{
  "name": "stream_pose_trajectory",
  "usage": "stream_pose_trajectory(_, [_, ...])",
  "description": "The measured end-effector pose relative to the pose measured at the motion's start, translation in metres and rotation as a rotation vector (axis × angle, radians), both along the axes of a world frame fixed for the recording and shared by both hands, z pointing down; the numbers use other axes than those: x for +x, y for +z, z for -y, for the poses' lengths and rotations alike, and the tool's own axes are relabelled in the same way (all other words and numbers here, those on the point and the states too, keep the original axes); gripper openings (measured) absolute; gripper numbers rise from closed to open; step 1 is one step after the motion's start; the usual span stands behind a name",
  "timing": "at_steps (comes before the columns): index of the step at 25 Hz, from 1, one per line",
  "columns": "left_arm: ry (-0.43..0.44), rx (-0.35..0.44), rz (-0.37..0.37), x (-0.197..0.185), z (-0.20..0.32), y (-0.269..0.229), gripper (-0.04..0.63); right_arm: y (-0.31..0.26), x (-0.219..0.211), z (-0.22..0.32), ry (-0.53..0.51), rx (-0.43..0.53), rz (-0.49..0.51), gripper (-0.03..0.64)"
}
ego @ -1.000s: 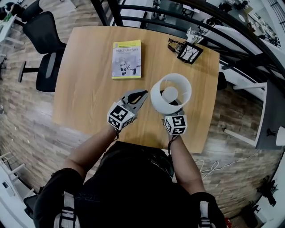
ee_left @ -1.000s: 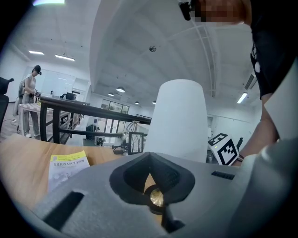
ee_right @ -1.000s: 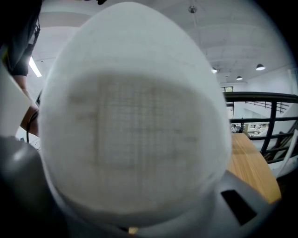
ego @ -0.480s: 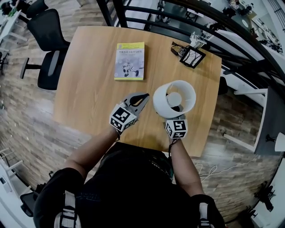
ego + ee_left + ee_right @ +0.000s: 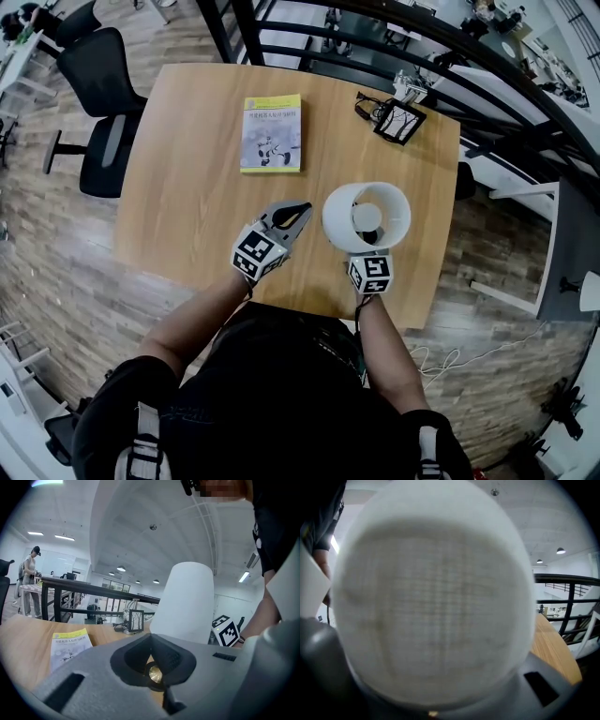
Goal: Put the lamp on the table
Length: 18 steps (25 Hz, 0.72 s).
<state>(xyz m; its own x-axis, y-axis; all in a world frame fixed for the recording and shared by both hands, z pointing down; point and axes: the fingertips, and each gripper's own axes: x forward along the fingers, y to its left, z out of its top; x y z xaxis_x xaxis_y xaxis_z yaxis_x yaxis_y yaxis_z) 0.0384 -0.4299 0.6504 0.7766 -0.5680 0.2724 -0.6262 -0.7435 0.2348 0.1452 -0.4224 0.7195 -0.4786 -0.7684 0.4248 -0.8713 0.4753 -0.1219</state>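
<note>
Lamp (white shade) between right gripper jaws, just opening, seemingly loose; left gripper jaws together.

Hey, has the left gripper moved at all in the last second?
No. The left gripper lies just as far below the yellow-and-white booklet in the head view as it did a second ago. Only the camera has shifted slightly.

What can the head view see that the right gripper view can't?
Only the head view shows the book, the picture frame and the black chair. Only the right gripper view shows ceiling lights and the lamp's fabric weave up close. Both show the lamp, the wooden table and the black railing.
</note>
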Motion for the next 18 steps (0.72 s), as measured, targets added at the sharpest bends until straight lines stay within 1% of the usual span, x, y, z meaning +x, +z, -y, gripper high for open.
stream_pose_trajectory(4, [0.011, -0.002, 0.011, -0.001, -0.008, 0.001, 0.008, 0.001, 0.004, -0.004, 0.013, -0.002, -0.008, 0.13])
stream_pose_trajectory(8, [0.019, 0.0, 0.008, -0.002, -0.014, -0.003, 0.008, 0.003, 0.007, -0.007, 0.027, -0.006, -0.017, 0.13])
stream_pose_trajectory(12, [0.02, 0.012, 0.005, -0.007, -0.022, -0.01, 0.008, 0.007, 0.012, -0.023, 0.052, -0.011, -0.022, 0.13])
stream_pose_trajectory(16, [0.043, 0.033, 0.009, -0.013, -0.032, -0.012, 0.008, -0.003, 0.017, -0.037, 0.1, 0.022, -0.019, 0.127])
stream_pose_trajectory(18, [0.061, 0.049, 0.011, -0.015, -0.039, -0.015, 0.008, -0.008, 0.017, -0.044, 0.117, 0.036, -0.023, 0.107])
